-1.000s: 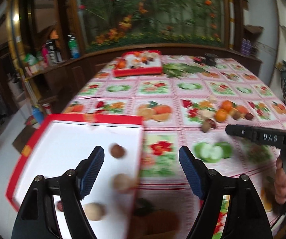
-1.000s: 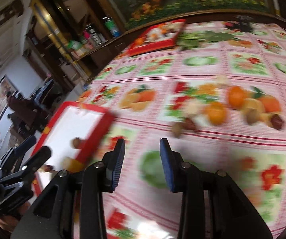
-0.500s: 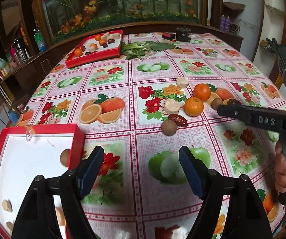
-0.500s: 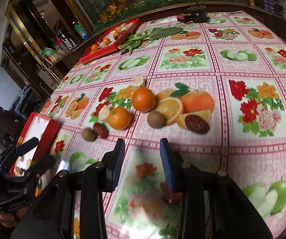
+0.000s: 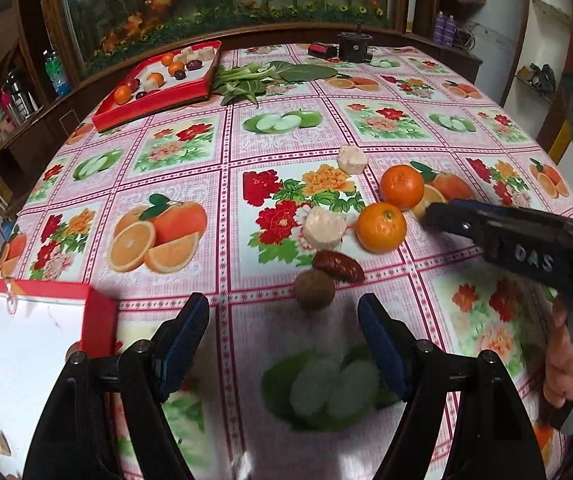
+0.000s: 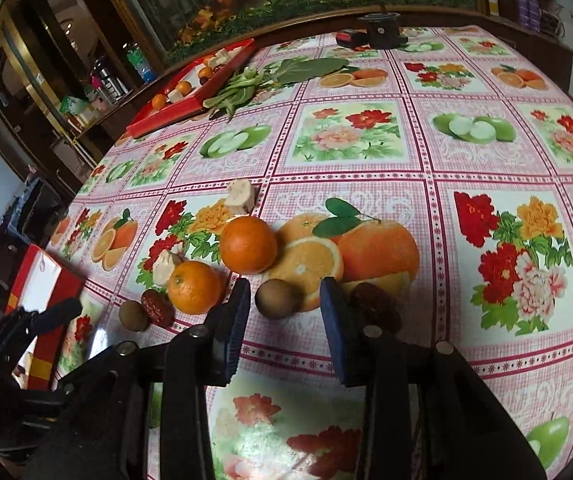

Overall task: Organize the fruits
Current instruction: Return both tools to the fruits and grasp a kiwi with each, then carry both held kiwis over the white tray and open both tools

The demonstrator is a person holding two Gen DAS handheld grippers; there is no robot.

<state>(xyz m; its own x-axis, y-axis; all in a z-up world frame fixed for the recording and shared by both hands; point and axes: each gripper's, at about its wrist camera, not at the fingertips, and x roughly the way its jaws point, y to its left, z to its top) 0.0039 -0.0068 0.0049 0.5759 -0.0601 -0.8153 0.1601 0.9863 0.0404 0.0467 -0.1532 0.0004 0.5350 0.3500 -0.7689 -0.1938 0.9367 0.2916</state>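
Loose fruit lies on the flowered tablecloth: two oranges (image 5: 401,187) (image 5: 380,227), two pale chunks (image 5: 351,160) (image 5: 323,232), a red date (image 5: 338,266) and a brown round fruit (image 5: 314,290). My left gripper (image 5: 282,304) is open and empty, just short of that brown fruit. My right gripper (image 6: 285,292) has its jaws closing with a second brown round fruit (image 6: 276,298) between them; the pads stand clear of it. A second date (image 6: 374,306) lies beside the right finger. The red tray (image 5: 98,320) with a white floor sits at the near left.
A second red tray (image 5: 154,92) with several fruits stands at the far left, leafy greens (image 5: 262,78) beside it. A black round object (image 5: 352,48) sits at the far edge. A hand (image 5: 562,376) holds the right gripper. Shelves line the left wall.
Both views swung away from the near red tray toward the loose fruit, which is now much closer. The right jaws have narrowed slightly and now flank a brown fruit.
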